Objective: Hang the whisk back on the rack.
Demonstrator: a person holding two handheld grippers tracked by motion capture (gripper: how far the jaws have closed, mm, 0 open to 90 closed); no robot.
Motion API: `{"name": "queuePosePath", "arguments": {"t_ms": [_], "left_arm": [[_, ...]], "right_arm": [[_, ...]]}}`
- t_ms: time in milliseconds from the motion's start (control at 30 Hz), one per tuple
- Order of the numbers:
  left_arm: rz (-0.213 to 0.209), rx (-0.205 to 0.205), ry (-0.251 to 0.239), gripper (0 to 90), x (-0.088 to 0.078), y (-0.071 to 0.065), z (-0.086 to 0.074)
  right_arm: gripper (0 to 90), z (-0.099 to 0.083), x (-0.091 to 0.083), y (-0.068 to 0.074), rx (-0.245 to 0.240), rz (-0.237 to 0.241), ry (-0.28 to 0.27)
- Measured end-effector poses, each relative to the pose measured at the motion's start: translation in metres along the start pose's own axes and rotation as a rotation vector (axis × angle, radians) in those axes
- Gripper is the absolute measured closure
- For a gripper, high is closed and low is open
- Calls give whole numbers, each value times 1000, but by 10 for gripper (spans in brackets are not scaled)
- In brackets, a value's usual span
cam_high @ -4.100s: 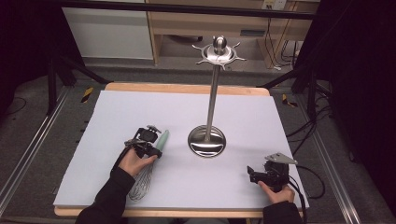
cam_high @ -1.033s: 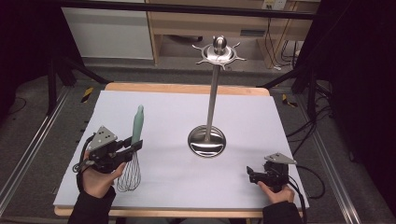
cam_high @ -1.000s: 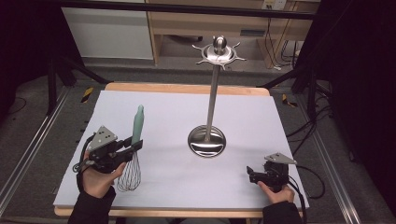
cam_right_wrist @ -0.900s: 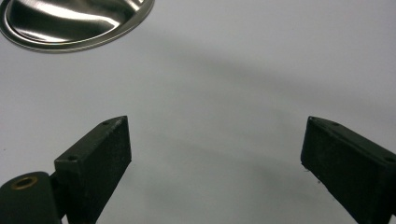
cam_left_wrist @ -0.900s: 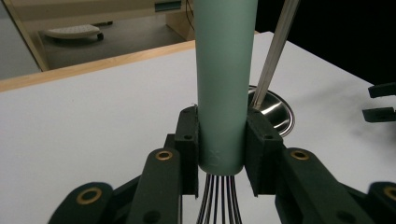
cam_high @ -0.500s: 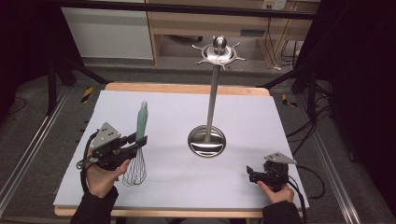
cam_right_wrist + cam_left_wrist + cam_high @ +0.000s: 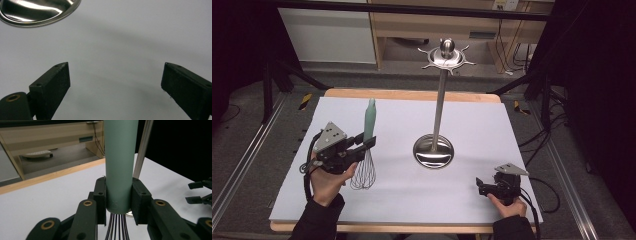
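A whisk [image 7: 367,145] with a pale green handle and wire loops stands nearly upright at the table's left, handle up. My left gripper [image 7: 368,143] is shut on the lower end of that handle, lifted off the white mat. In the left gripper view the green handle [image 7: 121,165] fills the gap between both pads [image 7: 100,202], with the wires [image 7: 117,228] hanging below. My right gripper [image 7: 480,186] rests near the front right of the mat; its jaws stand wide apart over bare mat [image 7: 117,82]. A steel utensil stand [image 7: 437,100] rises from a round base [image 7: 433,151] mid-table.
The stand's top carries a ring of hooks [image 7: 447,56] around a knob. The white mat [image 7: 492,120] covers a wooden table [image 7: 412,94]. Shelving and cables lie behind the table. The stand's base rim [image 7: 37,12] shows in the right gripper view.
My left hand has raised the whisk and carried it a little right and away from me, turning it more upright. The right hand has stayed put.
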State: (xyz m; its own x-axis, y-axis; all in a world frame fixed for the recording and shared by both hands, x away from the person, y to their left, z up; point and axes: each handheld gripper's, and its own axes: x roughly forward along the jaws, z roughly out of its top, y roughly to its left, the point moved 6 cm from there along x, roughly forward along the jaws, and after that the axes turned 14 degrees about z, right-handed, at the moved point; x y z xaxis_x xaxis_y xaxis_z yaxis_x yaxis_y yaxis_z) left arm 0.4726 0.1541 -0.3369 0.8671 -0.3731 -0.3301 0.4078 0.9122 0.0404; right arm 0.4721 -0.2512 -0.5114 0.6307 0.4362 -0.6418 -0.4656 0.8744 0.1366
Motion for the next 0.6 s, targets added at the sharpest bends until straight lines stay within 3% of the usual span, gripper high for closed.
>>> {"name": "queuePosePath", "arguments": {"t_ms": [300,600], "left_arm": [[15,54,-27,689,11,-16,33],[21,58,-38,689,19,-25,52]], "right_arm": [[89,1,-1,0,5,7,-7],[89,1,0,1,12,8,-5]]}}
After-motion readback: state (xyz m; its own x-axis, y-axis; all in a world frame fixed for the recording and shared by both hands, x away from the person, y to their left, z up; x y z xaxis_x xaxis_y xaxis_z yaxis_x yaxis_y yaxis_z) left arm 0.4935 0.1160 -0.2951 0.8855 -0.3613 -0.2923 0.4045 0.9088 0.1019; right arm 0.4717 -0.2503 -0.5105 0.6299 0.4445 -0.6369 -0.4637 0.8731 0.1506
